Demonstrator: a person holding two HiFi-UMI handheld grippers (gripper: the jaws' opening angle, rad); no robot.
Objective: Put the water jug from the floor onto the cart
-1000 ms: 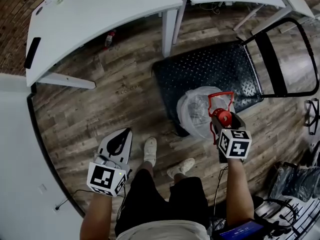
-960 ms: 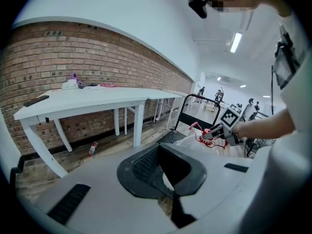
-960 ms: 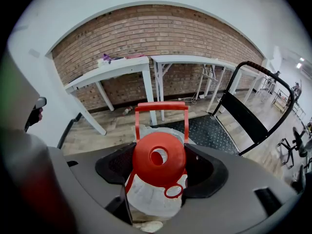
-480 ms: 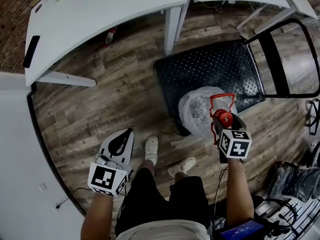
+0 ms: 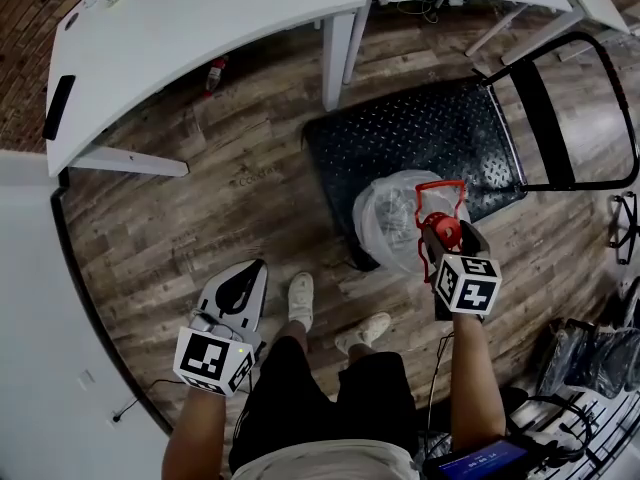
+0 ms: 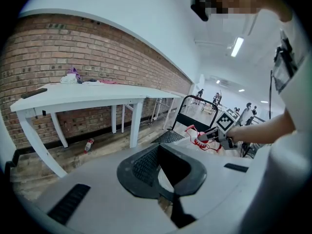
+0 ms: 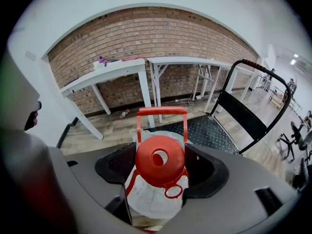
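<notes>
The water jug (image 5: 392,218) is clear plastic with a red cap (image 7: 160,160) and a raised red carry handle (image 7: 161,112). My right gripper (image 5: 442,232) is shut on its neck at the cap, one pad on each side. The jug sits over the near edge of the cart (image 5: 420,133), a black checker-plate deck with a black tube handle (image 5: 600,88). I cannot tell whether its base rests on the deck. My left gripper (image 5: 240,286) hangs at the lower left over the wooden floor, far from the jug, shut with nothing in it.
Two white tables (image 5: 200,28) stand beyond the cart against a brick wall. A small bottle (image 5: 217,73) lies on the floor under the left one. The person's shoes (image 5: 300,298) are just short of the cart. Dark bags (image 5: 590,358) sit at the right.
</notes>
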